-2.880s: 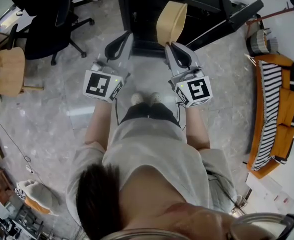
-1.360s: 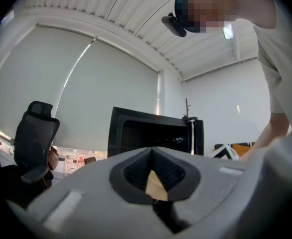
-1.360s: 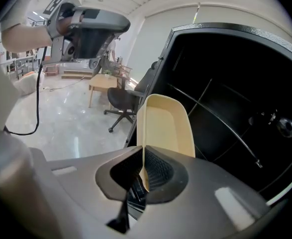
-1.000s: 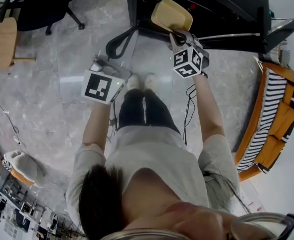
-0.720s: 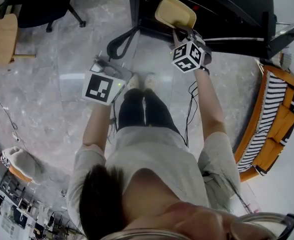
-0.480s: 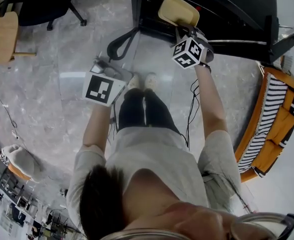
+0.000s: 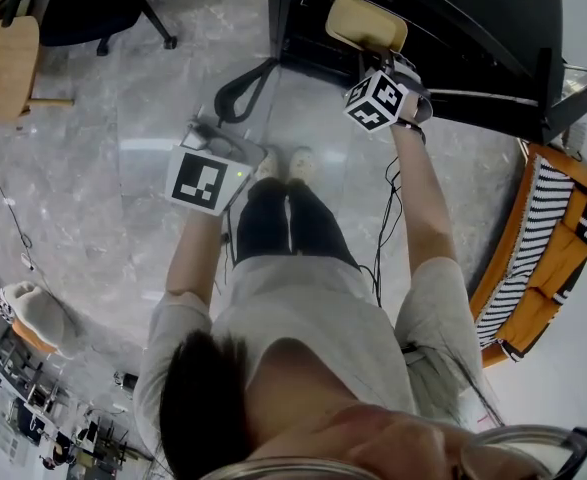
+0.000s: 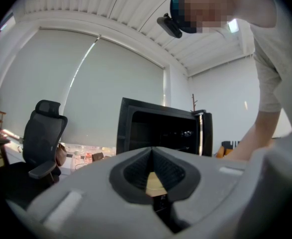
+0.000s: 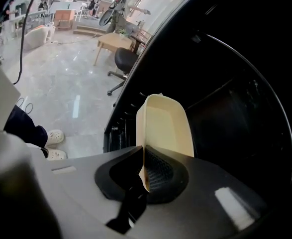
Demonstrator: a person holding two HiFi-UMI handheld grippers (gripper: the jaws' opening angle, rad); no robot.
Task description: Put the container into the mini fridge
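My right gripper [image 7: 370,60] pinches the near rim of the cream container [image 7: 366,21], its long axis pointing far into the open mini fridge [image 7: 473,28]; my left gripper [image 7: 256,75], pressed together and empty, hangs nearer, left.

Legible text, brands, numbers, signs: none in any view.

- Left gripper [image 7: 258,73], marker cube [image 7: 205,180]: a black-and-white square pattern on the upward face, with no letters or digits.
- Right gripper [image 7: 365,58], marker cube [image 7: 377,102]: the same kind of pattern on its visible faces, not readable as characters.
- Container [image 7: 366,22]: plain beige surface, no label to be made out.
- Mini fridge [image 7: 453,8]: black body, any marking too dark to read.
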